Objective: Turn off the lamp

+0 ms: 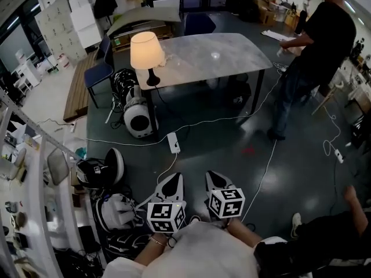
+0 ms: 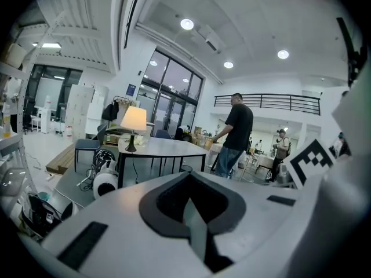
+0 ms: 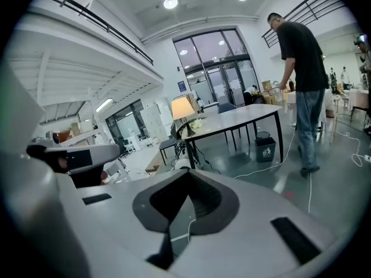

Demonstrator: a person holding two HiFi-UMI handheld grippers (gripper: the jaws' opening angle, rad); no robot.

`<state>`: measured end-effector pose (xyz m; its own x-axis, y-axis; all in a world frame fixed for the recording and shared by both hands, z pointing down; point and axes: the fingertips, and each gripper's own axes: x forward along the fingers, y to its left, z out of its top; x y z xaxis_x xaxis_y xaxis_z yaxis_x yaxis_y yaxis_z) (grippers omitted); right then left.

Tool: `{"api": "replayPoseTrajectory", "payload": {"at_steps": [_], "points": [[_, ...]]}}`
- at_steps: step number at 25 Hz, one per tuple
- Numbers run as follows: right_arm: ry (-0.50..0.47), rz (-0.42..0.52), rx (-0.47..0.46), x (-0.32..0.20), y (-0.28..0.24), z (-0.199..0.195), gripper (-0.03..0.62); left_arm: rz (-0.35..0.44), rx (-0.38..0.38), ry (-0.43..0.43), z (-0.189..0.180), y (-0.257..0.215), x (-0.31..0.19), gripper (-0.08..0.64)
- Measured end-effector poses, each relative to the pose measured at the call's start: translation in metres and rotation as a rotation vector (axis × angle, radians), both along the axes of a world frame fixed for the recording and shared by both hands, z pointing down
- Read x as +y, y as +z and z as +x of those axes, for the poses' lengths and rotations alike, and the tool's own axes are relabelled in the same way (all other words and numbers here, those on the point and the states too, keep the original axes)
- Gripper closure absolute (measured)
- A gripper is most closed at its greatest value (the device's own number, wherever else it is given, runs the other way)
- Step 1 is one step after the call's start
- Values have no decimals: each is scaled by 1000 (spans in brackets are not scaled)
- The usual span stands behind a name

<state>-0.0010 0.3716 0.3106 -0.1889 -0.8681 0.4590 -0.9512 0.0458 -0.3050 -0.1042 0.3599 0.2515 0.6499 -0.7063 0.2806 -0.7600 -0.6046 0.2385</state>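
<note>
Atop the grey marble-look table point(image 1: 232, 54), well ahead, the cream-shaded lamp with a dark stem point(image 1: 146, 50) glows, so nothing is done; the left gripper point(image 1: 171, 185) and right gripper point(image 1: 217, 184) hang closed, empty, well apart from it.

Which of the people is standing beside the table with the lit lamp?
The person in the black shirt and jeans, at the table's end opposite the lamp; another person is low near the floor, elsewhere.

We see a pale grey stone-look desk point(image 1: 243, 54) on a glossy dark floor point(image 1: 220, 149), with tall dark-framed windows point(image 3: 211, 59), perhaps doors, beyond.
</note>
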Motion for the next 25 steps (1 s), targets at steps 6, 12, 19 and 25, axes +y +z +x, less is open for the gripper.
{"api": "replayPoseTrajectory", "payload": {"at_steps": [6, 12, 19, 25], "points": [[4, -8, -20, -22, 12, 19, 592, -5, -17, 8, 21, 8, -20, 552], [54, -25, -27, -31, 22, 46, 592, -22, -32, 3, 28, 18, -41, 552], [82, -25, -31, -65, 30, 67, 592, -1, -36, 14, 46, 23, -83, 552], [50, 0, -15, -139, 34, 79, 592, 51, 2, -1, 73, 20, -152, 552]]}}
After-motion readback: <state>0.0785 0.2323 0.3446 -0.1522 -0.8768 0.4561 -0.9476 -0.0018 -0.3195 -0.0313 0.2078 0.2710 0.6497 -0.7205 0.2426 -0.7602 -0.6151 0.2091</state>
